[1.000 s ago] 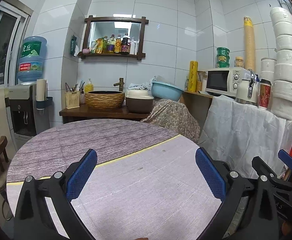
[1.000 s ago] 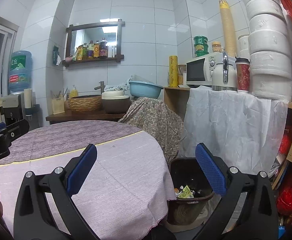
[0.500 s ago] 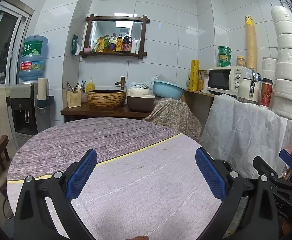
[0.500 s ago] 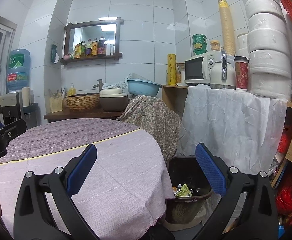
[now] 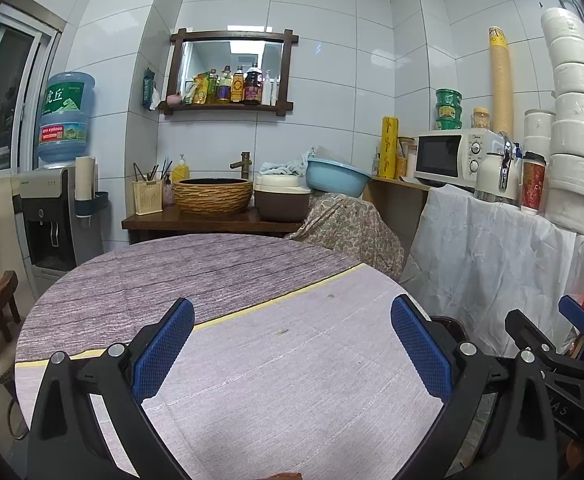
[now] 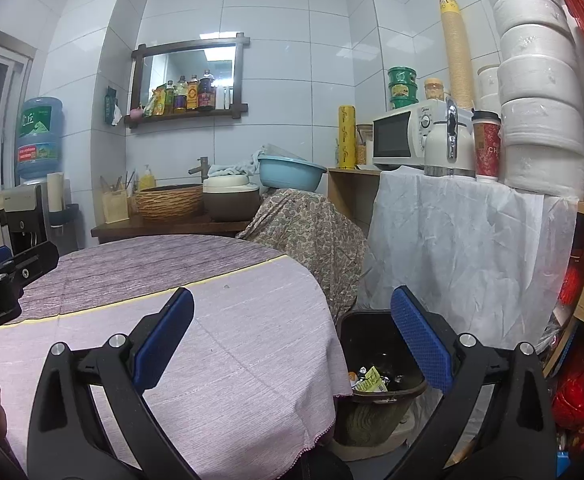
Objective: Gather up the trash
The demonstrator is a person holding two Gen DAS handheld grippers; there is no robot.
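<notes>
A dark trash bin (image 6: 376, 364) stands on the floor at the right edge of the round table (image 6: 219, 344), with wrappers (image 6: 368, 380) lying inside it. My right gripper (image 6: 292, 340) hangs open over the table's right edge, its right finger above the bin, nothing between its blue pads. My left gripper (image 5: 292, 348) is open above the lilac tablecloth (image 5: 283, 368), holding nothing. In the left wrist view the bin's rim (image 5: 448, 322) peeks out behind the right finger, and the right gripper (image 5: 564, 344) shows at the far right. I see no loose trash on the cloth.
Beyond the table a wooden counter holds a wicker basin (image 5: 211, 196), a brown pot (image 5: 281, 202) and a blue bowl (image 5: 336, 176). A white-draped shelf (image 6: 460, 240) with a microwave (image 6: 404, 136) and stacked rolls stands at the right. A water dispenser (image 5: 59, 184) is at the left.
Both grippers stay open with nothing in them. The views have shifted only slightly, with the room sitting a little lower in frame.
</notes>
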